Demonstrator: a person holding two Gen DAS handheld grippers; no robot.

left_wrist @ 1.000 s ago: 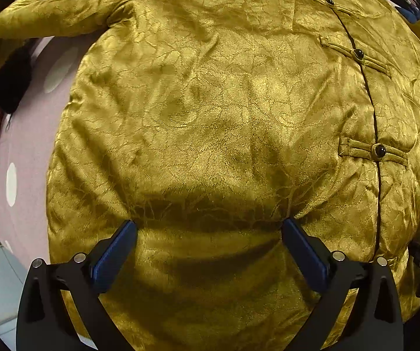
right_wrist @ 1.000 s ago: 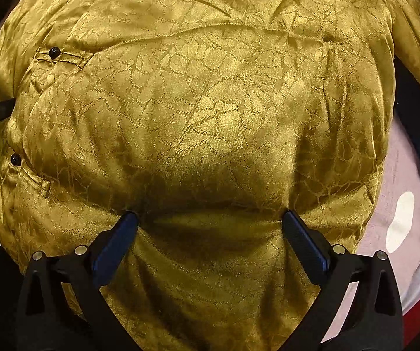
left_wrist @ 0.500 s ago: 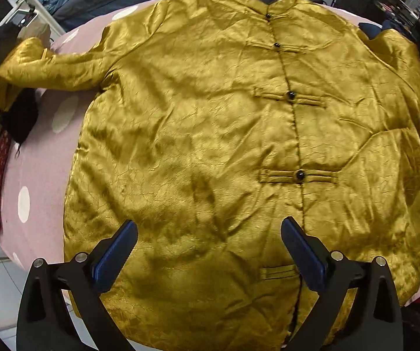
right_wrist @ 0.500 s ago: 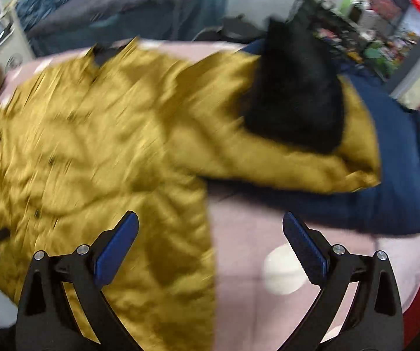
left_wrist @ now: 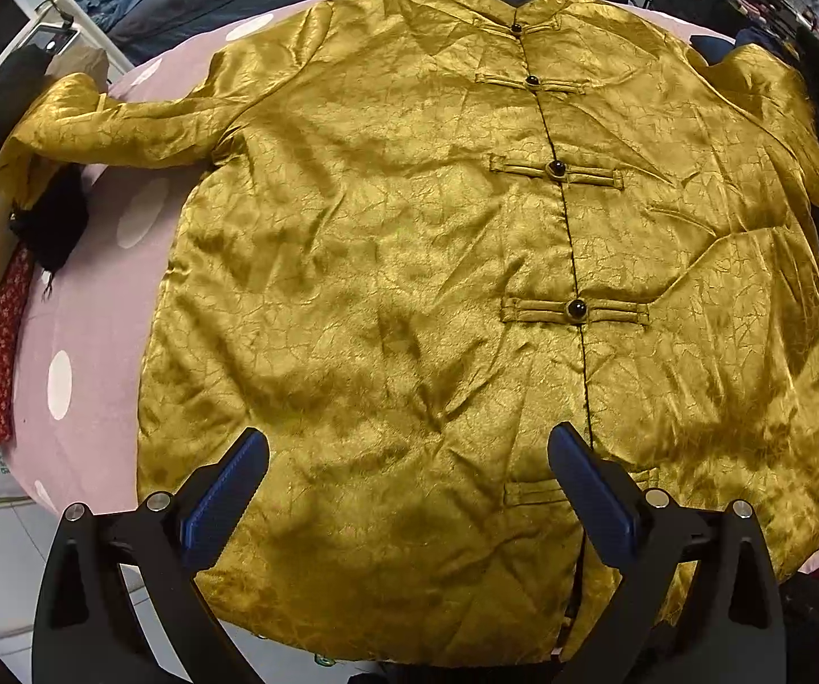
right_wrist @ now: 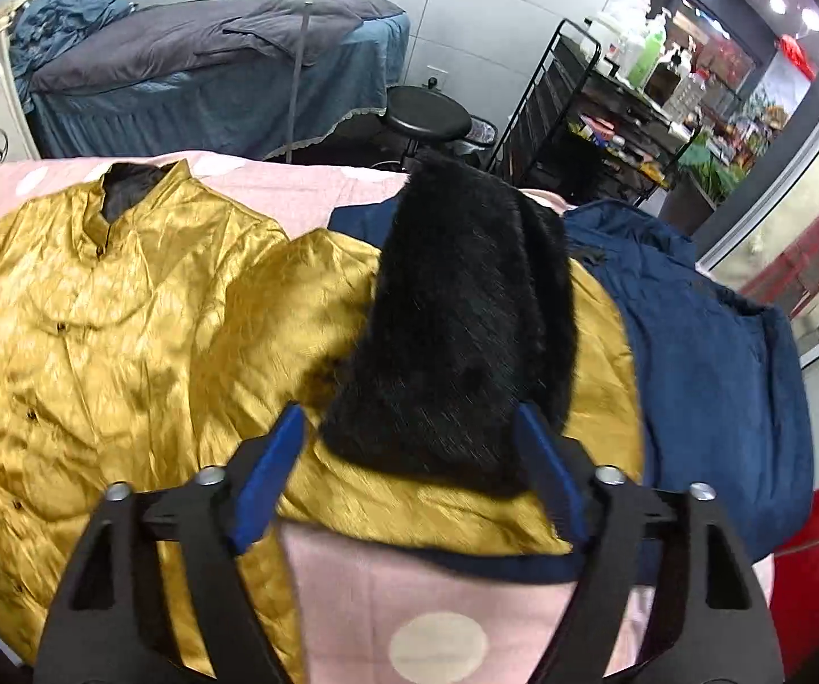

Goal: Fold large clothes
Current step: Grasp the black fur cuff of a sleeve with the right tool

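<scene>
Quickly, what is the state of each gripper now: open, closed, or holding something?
Left gripper: open, holding nothing, above the gold jacket.
Right gripper: closing around the black fur cuff, not yet pressing it.

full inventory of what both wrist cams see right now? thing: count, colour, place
jacket: 1, gold, flat and buttoned on the pink cover
fur cuff: 1, black, end of the jacket's sleeve, between the right gripper's fingers
pink cover: 1, pink with white dots, under the jacket
navy garment: 1, dark blue, beyond the sleeve
bed: 1, grey and blue covers, by the far wall
stool: 1, black, past the pink cover
shelf rack: 1, black, holding bottles, far right
left gripper: 1, black with blue pads, open above the hem
right gripper: 1, black with blue pads, closing around the cuff
</scene>
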